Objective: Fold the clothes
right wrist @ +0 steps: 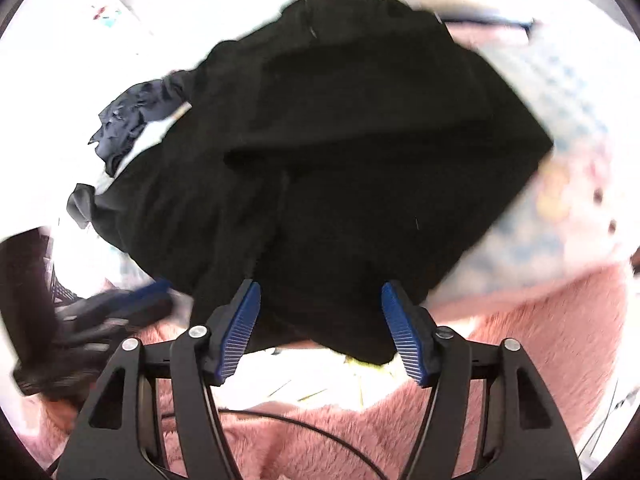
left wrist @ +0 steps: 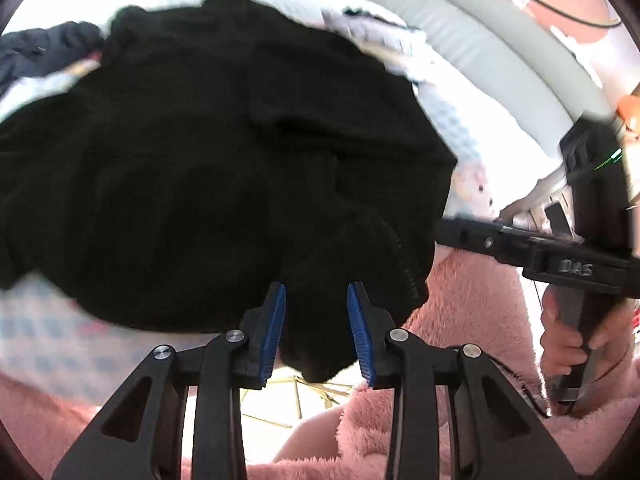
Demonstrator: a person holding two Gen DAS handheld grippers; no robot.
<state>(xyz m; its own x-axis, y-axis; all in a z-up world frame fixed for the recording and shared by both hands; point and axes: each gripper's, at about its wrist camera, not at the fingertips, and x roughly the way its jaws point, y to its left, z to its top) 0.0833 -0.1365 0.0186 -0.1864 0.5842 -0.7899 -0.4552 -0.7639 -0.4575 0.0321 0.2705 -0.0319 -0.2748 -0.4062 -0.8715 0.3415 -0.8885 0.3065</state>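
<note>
Left wrist view: the left gripper has its blue-padded fingers spread, with a lower fold of the black garment lying in the gap between them; neither pad visibly presses the cloth. The garment lies spread over a pale patterned bedsheet, with a pink fluffy blanket at its near edge. At right, a hand grips the handle of the right gripper, whose tip meets the garment's right edge. A dark blue garment lies crumpled at far left.

Right wrist view: the right gripper shows widely spread fingers framing the black garment's near hem, apart from the cloth on both sides. The left gripper appears blurred at left, beside the garment's edge. The dark blue garment lies beyond, touching the black one.
</note>
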